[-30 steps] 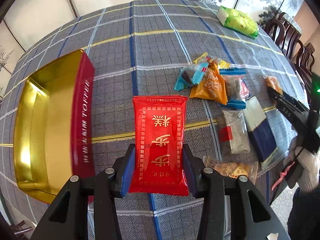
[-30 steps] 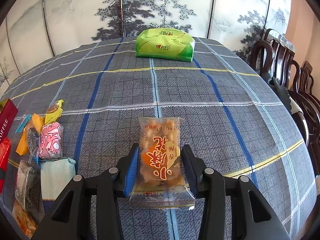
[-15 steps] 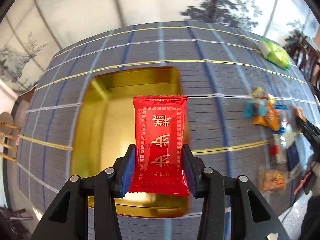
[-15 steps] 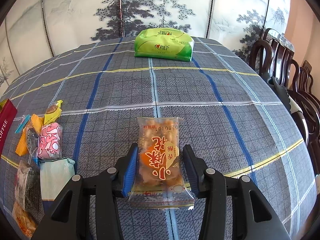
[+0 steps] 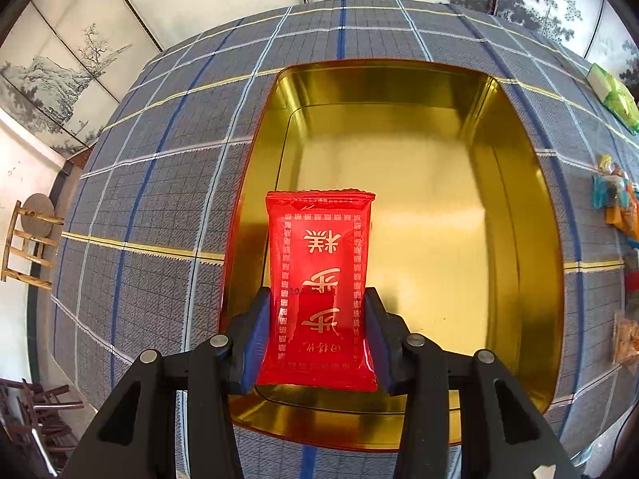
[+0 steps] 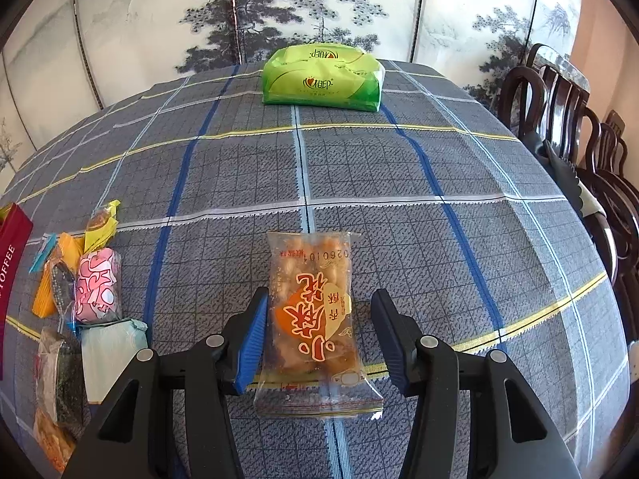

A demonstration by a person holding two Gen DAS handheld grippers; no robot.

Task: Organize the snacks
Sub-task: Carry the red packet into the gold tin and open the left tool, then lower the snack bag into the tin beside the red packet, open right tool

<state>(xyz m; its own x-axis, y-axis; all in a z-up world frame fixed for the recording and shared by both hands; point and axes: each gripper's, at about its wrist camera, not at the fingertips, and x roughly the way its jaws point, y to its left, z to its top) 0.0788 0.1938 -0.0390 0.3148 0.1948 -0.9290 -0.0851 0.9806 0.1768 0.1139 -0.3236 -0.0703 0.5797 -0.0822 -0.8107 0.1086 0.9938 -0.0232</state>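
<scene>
Two grippers noted. Our left gripper (image 5: 317,339), clamped on the glossy red packet (image 5: 317,283), had swung from the plaid cloth to above the gold tin (image 5: 519,199), at its 7 o'clock corner. Right gripper (image 6: 319,335) jaws were opening, pads clear of the crinkly clear snack bag (image 6: 313,315) lying on the tablecloth (image 6: 399,167). The tin's near rim was cut off.

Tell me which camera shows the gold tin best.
The left wrist view. It looks down into the open gold tin, showing its whole rim and bare floor, with the red packet held over its near edge by the left gripper. The right wrist view catches only the tin's dark red outer side at its left edge.
</scene>
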